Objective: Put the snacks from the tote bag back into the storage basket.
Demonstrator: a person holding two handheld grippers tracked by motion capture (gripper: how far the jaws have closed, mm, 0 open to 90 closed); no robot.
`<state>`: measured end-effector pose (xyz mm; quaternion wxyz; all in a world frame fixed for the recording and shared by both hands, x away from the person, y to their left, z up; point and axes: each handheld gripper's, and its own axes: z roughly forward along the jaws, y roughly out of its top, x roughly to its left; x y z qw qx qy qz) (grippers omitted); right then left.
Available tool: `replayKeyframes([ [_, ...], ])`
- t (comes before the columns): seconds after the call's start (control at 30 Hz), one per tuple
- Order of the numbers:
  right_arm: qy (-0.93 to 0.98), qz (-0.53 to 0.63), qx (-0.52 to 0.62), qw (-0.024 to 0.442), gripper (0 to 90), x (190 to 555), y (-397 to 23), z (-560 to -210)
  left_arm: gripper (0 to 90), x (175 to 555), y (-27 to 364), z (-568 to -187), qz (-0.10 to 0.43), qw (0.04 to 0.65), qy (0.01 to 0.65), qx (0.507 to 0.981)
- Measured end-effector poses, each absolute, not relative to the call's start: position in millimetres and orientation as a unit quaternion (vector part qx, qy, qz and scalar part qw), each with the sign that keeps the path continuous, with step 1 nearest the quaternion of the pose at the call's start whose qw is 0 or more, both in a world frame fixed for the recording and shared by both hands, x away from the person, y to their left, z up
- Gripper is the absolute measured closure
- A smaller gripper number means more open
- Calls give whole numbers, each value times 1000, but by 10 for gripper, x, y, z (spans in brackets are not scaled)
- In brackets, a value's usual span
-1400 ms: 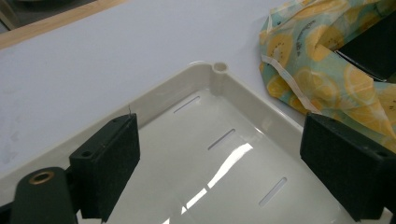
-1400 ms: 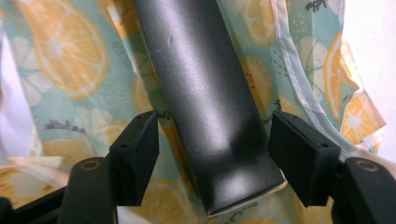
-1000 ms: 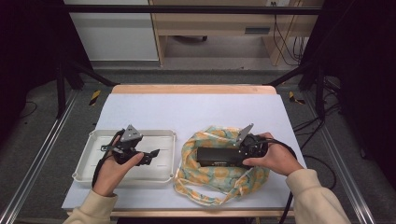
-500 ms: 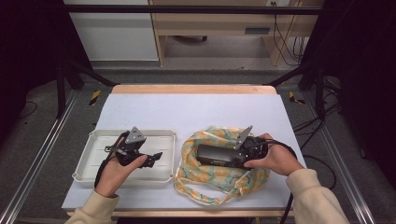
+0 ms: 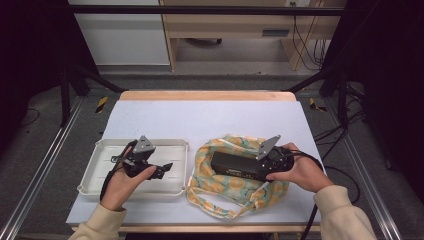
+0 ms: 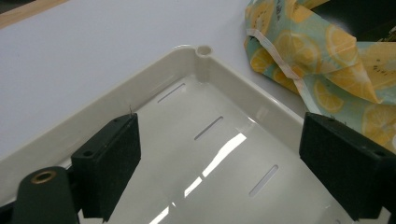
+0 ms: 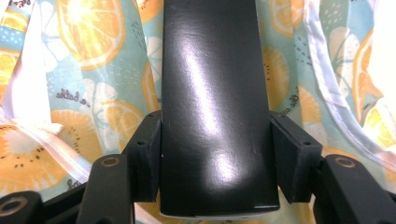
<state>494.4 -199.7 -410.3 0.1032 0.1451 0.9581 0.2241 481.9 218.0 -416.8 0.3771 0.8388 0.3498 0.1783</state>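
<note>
Black and glossy, the long box (image 7: 215, 107) lies on the lemon-print cloth bag (image 5: 235, 187), where the right gripper (image 5: 222, 165) has just been closing onto its sides, probably to lift it toward the white tray (image 6: 224, 88) beneath the open-jawed, empty left gripper (image 5: 167, 167).

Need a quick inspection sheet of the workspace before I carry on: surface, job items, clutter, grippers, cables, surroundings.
Surface: white mat on a wooden table, bare at the back.
Job's things: black box lying on the fruit-print cloth; white tray beside the cloth, nothing in it.
Clutter: nothing seen.
Grippers: right gripper has just been closing, pads against the box's sides; left gripper open over the tray.
Cables: one trails from each gripper.
Surroundings: dark frame, grey floor, wooden furniture behind.
</note>
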Motion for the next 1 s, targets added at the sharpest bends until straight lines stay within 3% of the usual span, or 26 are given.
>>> replayKeyframes([
  [1.0, 923, 305, 180, 151, 432, 4778, -2187, -3672, 90, 4852, 2237, -4201, 163, 361, 356, 847],
])
